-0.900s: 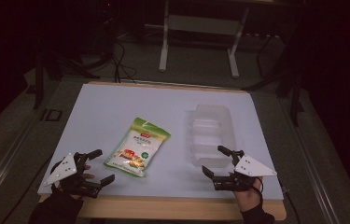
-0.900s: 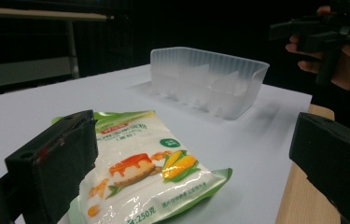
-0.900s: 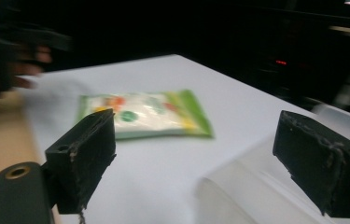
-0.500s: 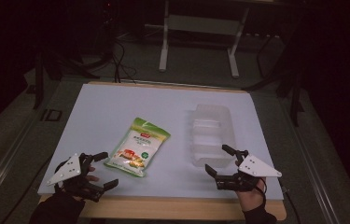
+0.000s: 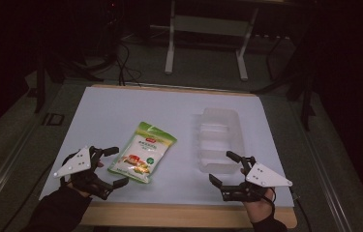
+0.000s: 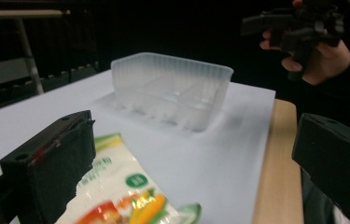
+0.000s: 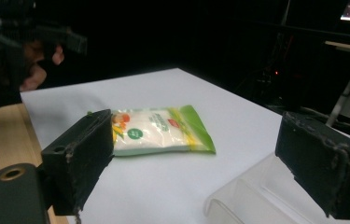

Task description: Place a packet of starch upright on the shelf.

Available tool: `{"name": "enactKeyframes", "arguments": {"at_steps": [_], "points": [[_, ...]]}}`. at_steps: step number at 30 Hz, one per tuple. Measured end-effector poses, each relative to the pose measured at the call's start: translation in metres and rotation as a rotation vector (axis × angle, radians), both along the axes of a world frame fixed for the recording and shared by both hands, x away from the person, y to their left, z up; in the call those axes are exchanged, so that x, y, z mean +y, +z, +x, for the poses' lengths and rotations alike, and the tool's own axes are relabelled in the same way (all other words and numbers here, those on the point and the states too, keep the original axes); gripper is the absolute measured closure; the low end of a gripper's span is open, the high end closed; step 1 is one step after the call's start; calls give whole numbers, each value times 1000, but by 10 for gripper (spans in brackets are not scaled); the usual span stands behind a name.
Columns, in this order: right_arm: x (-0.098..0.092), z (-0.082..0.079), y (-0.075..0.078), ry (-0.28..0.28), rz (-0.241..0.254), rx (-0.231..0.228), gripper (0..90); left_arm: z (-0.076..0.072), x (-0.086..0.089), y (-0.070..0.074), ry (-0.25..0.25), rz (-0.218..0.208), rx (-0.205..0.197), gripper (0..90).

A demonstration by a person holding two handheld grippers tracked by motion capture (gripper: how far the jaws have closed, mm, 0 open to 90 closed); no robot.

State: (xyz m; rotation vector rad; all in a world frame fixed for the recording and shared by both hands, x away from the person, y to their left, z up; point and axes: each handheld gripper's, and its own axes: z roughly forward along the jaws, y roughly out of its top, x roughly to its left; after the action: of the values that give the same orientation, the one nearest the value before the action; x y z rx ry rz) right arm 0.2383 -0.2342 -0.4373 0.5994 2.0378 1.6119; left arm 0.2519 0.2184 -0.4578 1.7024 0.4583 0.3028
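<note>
At the near left corner of the white tabletop (image 5: 121, 106), the left claw (image 5: 115, 166) is held by a dark-sleeved hand, its two black jaws spread wide apart with nothing between them; the grey three-cornered plate on top faces up and left. Its jaw tips point right, toward the near left edge of the snack packet (image 5: 143, 152), and sit just beside it; whether a tip touches the packet cannot be told. In the left gripper view the packet's printed corner (image 6: 116, 191) lies low between the parted jaws, close to the left jaw. The packet is a flat white pouch with a green top band and a picture of yellow and orange food, lying flat on the tabletop left of centre, its green end toward the far side. To its right, apart from it, stands a clear plastic tray (image 5: 220, 137) with moulded compartments, sitting upright with its long side running near to far; the left gripper view shows its ribbed wall (image 6: 172, 84) and inner dividers. At the near right, just in front of the tray's near end, the right claw (image 5: 221, 167) is held by the other hand, jaws likewise spread wide and empty, tips pointing left. In the right gripper view the tray's near rim (image 7: 247, 196) sits low between the jaws, and the packet (image 7: 161, 128) lies beyond.
</note>
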Motion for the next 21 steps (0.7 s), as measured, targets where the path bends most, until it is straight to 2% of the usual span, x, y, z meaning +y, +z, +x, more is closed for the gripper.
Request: {"name": "enactKeyframes", "arguments": {"at_steps": [2,4,6,9,12,14,16,19,21], "points": [[2,0,0,14,-14,-1,113,8,-2,2,-10,0,8,1],[3,0,0,23,-20,4,113,16,-4,4,-17,-17,20,1],[4,-1,1,18,-8,0,113,23,-6,6,-18,-28,24,2],[2,0,2,5,9,2,111,33,-10,8,-2,-20,21,2],[0,0,3,9,26,15,111,44,-12,10,-2,-21,58,2],[0,1,3,16,29,21,111,52,-15,11,1,8,89,2],[1,1,2,22,20,16,111,58,-17,11,19,30,101,2],[3,0,2,31,16,17,110,69,-19,11,37,36,129,2],[3,0,2,28,18,10,106,76,-21,10,48,60,124,2]]}}
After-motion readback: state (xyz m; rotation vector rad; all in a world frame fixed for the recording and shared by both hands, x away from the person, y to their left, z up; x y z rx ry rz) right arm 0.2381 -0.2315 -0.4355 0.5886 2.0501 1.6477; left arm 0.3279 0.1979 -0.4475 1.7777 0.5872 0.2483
